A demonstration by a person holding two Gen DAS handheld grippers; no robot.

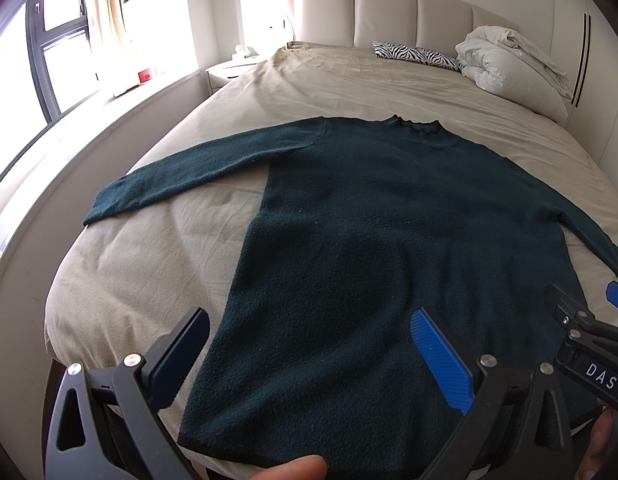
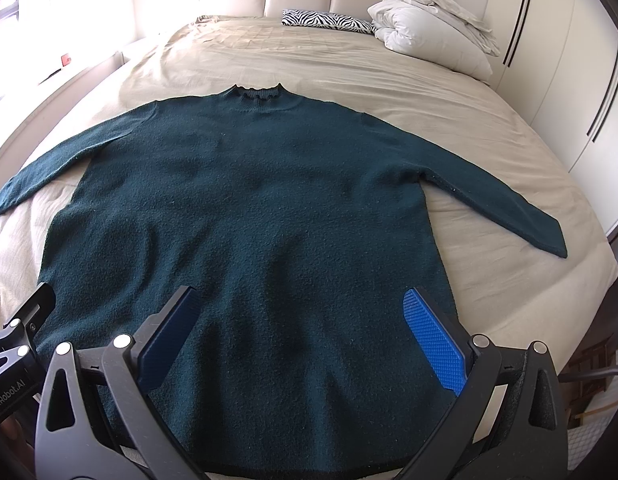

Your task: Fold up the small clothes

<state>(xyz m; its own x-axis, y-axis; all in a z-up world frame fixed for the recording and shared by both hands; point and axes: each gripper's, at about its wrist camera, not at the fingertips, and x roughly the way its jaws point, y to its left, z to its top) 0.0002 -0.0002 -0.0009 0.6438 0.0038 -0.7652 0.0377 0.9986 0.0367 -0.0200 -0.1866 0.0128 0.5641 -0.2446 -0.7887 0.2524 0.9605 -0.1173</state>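
Fingers of both grippers are spread wide with nothing between them: the left gripper (image 1: pixel 309 354) hangs over the bottom left part of the sweater (image 1: pixel 373 240), its left finger above bare sheet and its blue-padded right finger above the knit, while the right gripper (image 2: pixel 305 332) hangs over the lower middle of the same sweater (image 2: pixel 245 216), both fingers over the fabric. A fingertip shows at the bottom edge of the left wrist view. Going from the left side of the room, a dark-framed window (image 1: pixel 53 40) with a pale curtain (image 1: pixel 107 12) lets in strong light, and below it runs a low white ledge (image 1: pixel 109 128) along the bed's side, with a small white bedside table (image 1: pixel 229 70) near the head. The bed (image 1: pixel 349 80) is covered with a wrinkled beige sheet, and the dark green sweater lies flat on it, face up, neck toward the headboard, hem at the near edge, both sleeves stretched out to the sides. A padded cream headboard (image 1: pixel 389 8) stands at the far end. Toward the right lie a zebra-print pillow (image 2: pixel 329 20) and, just beside it, a bundled white duvet (image 2: pixel 433 28). White wardrobe doors (image 2: pixel 557 60) with dark vertical handles line the right wall.
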